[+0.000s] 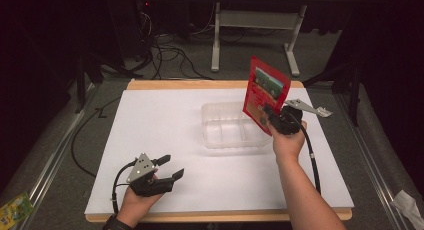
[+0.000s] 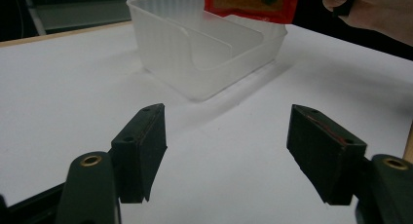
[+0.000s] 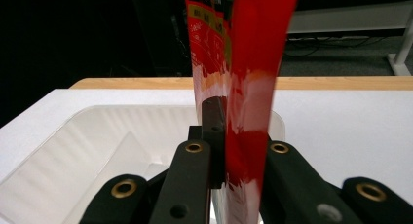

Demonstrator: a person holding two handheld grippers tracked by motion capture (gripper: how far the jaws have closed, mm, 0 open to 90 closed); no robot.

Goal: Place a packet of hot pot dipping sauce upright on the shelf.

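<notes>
Right tool [image 1: 270, 115] is clamped on the red packet [image 1: 265, 92], held upright over the right end of the clear plastic tray [image 1: 220, 132] but not in it yet; lowering and release look left to do. Left tool [image 1: 167, 169] rests low on the white table [image 1: 165, 110], jaws wide, empty

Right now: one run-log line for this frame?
right tool: shut on red pouch, upright over clear tray | left tool: open, empty, above white board
</notes>
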